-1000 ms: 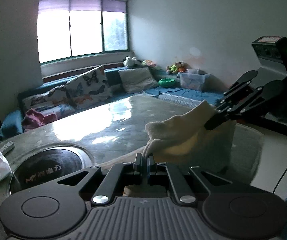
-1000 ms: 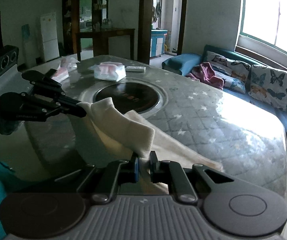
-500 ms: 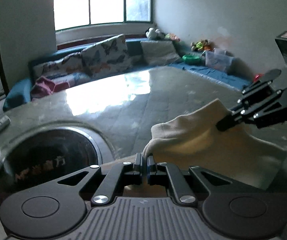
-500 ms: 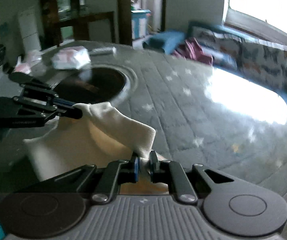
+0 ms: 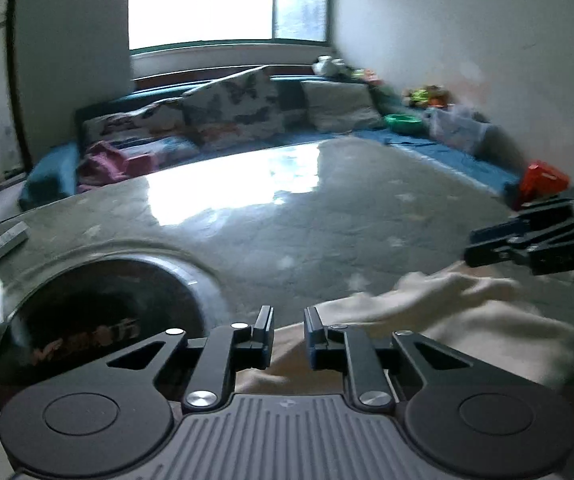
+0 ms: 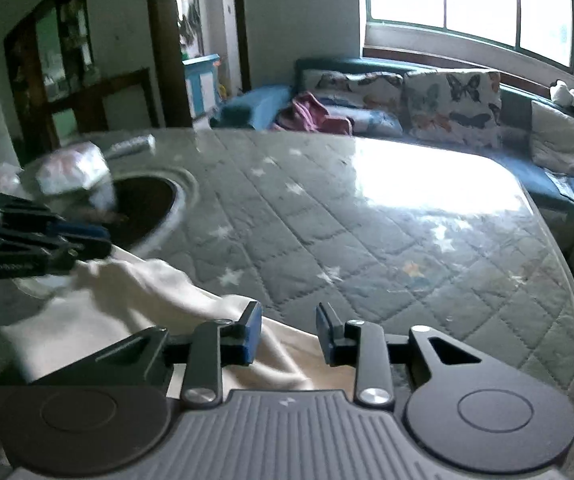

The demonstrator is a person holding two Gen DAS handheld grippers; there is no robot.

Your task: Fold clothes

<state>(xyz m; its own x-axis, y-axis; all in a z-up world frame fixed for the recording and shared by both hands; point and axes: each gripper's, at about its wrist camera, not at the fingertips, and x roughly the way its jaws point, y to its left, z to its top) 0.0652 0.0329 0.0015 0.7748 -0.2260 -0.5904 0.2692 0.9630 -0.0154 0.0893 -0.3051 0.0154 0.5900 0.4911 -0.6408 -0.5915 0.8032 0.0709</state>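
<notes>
Both claws opening, nothing pinched: left claw (image 5: 288, 334) and right claw (image 6: 289, 332) hover over cream garment (image 5: 447, 320) lying crumpled on quilted surface (image 6: 367, 240) beside round black inset (image 5: 99, 320). Right view alone shows doorway (image 6: 207, 40); left view alone shows red box (image 5: 543, 180).
</notes>
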